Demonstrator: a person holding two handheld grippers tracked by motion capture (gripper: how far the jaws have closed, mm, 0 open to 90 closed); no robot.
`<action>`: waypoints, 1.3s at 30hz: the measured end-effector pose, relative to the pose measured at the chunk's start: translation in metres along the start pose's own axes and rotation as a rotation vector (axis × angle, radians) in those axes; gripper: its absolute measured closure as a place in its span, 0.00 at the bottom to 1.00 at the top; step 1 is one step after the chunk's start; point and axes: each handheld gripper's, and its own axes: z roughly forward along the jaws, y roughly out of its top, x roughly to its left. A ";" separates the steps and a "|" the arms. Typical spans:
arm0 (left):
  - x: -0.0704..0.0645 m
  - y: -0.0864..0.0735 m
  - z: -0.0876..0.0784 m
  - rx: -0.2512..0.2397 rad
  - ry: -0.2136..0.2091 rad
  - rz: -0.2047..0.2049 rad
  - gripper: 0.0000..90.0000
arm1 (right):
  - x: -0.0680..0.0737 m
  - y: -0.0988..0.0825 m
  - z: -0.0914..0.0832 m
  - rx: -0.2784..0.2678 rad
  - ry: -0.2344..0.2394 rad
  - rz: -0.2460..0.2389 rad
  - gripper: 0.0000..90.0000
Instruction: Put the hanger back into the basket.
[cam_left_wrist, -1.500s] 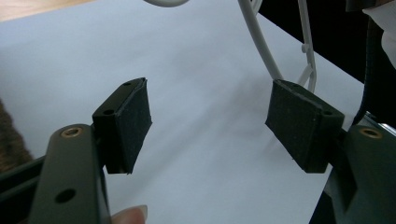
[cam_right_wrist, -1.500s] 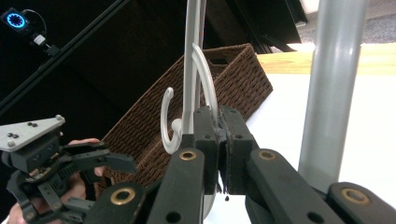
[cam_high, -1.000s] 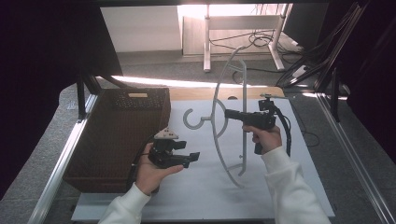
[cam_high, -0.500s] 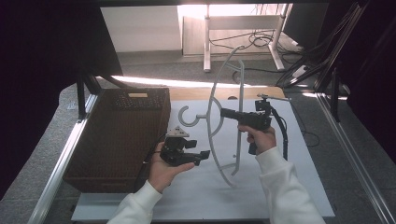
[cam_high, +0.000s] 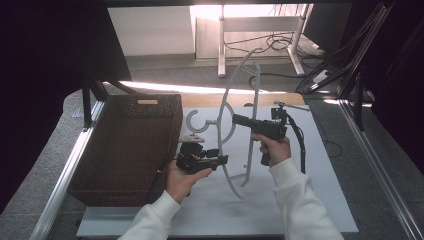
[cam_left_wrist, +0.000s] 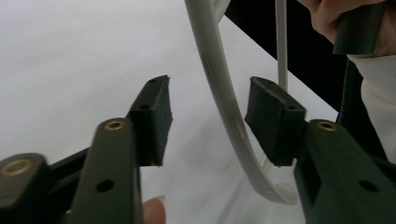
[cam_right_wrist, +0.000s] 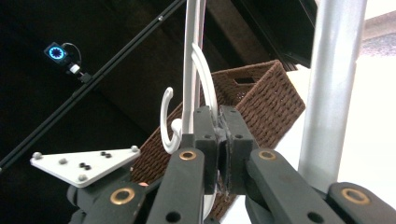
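A large pale grey clothes hanger (cam_high: 226, 102) stands on end over the white table mat (cam_high: 310, 165), its hook (cam_high: 192, 122) pointing left. My right gripper (cam_high: 235, 119) is shut on the curved arm near the neck, as the right gripper view shows (cam_right_wrist: 219, 135); the hook (cam_right_wrist: 166, 121) curls just beyond the jaws. The hanger's straight bar (cam_right_wrist: 331, 84) passes close by on the right. My left gripper (cam_high: 223, 160) sits low at the lower curved arm. Its jaws have just been closing, and the arm (cam_left_wrist: 224, 107) runs between them near one pad (cam_left_wrist: 273, 116), with a gap at the other side.
A dark brown wicker basket (cam_high: 130, 145) stands on the left half of the table, close to my left hand. Metal frame rails (cam_high: 65, 180) run along both table sides. Desk legs and cables (cam_high: 280, 45) lie on the floor beyond the far edge.
My left gripper has moved right, from beside the basket to the hanger's lower arm, and its jaws have narrowed around it. The right gripper and hanger have stayed put.
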 end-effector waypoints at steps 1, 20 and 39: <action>0.000 0.000 0.001 0.004 -0.007 -0.002 0.60 | 0.000 0.000 0.000 -0.003 0.003 -0.001 0.96; 0.013 0.000 -0.001 0.000 -0.078 -0.091 0.89 | -0.005 -0.002 -0.006 0.006 0.026 -0.024 0.92; 0.011 0.001 -0.010 -0.037 -0.023 -0.064 0.90 | -0.003 -0.004 -0.015 0.052 -0.060 -0.073 0.67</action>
